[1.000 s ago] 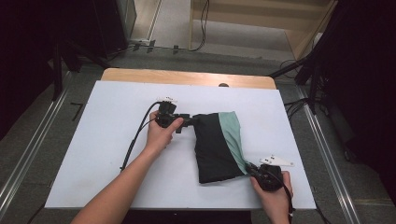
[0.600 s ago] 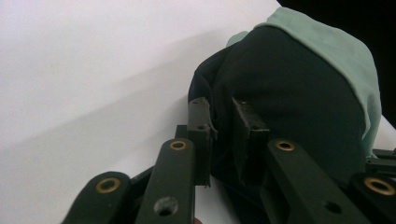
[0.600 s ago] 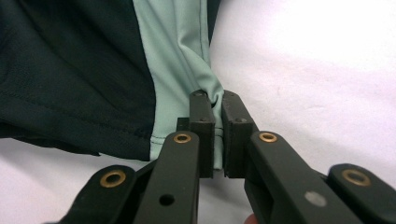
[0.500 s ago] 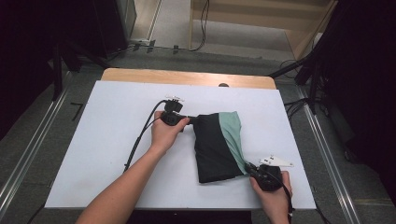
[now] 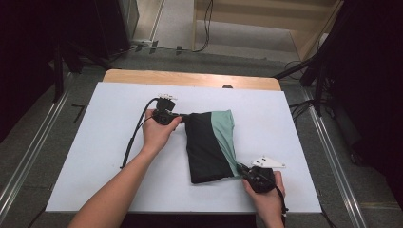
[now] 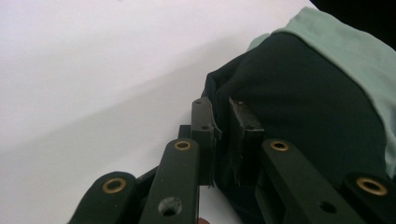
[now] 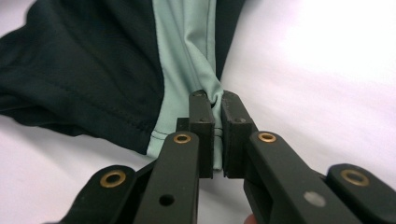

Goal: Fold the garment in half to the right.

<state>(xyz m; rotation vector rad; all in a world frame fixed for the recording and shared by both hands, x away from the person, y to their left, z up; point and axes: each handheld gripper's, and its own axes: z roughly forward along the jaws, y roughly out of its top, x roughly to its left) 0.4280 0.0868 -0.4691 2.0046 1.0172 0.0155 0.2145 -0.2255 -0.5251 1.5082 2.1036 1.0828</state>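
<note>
A folded garment, black with a mint green band, lies on the white table. My left gripper is at its far left corner. Its jaws have just been closing and now pinch the black fabric, as the left gripper view shows. My right gripper is at the near right corner. In the right gripper view it is shut on the green hem beside the black cloth.
A black cable trails from the left gripper across the table toward the person. The table's wooden back edge borders the white sheet. Dark floor, cables and metal rails surround the table.
The left gripper's jaws have closed on the garment's black far corner and the hand has shifted slightly. The right gripper, still shut on the green corner, has moved a little to the left.
</note>
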